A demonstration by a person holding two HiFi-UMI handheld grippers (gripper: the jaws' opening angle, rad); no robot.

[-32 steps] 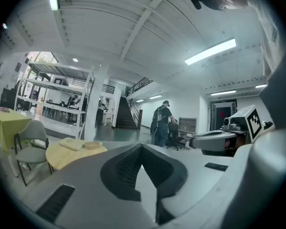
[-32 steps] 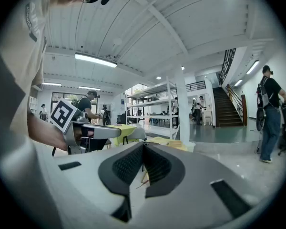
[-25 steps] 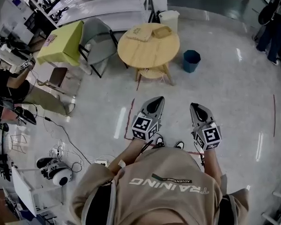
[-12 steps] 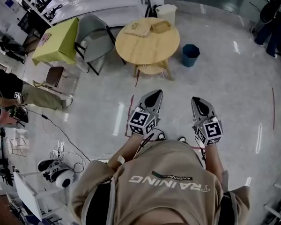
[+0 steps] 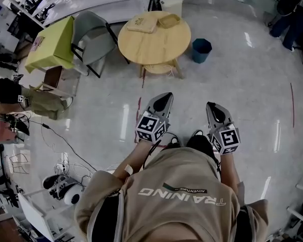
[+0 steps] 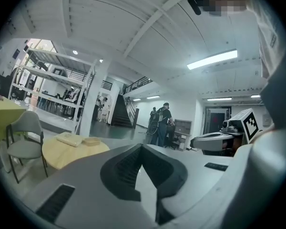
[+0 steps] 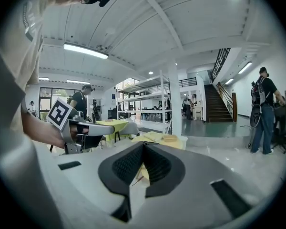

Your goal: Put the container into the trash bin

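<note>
The container (image 5: pixel 169 20), a shallow tan tray, lies at the far side of a round wooden table (image 5: pixel 154 42), next to a flat tan packet (image 5: pixel 141 24). A blue trash bin (image 5: pixel 201 50) stands on the floor right of the table. My left gripper (image 5: pixel 164 97) and right gripper (image 5: pixel 213 106) are held side by side well short of the table, both shut and empty. In the left gripper view the container (image 6: pixel 91 140) shows beyond my left gripper (image 6: pixel 142 149). The right gripper view shows the container (image 7: pixel 170 138) past my right gripper (image 7: pixel 143 147).
A white bin (image 5: pixel 170 5) stands behind the table. A grey chair (image 5: pixel 91 34) and a yellow-covered table (image 5: pixel 50 44) are to the left. A seated person (image 5: pixel 20 97) and cables (image 5: pixel 60 140) lie at the far left. More people stand at the back right (image 5: pixel 290 14).
The table, bins and chair have come nearer in the head view as the person walks forward. Both grippers stay shut, side by side.
</note>
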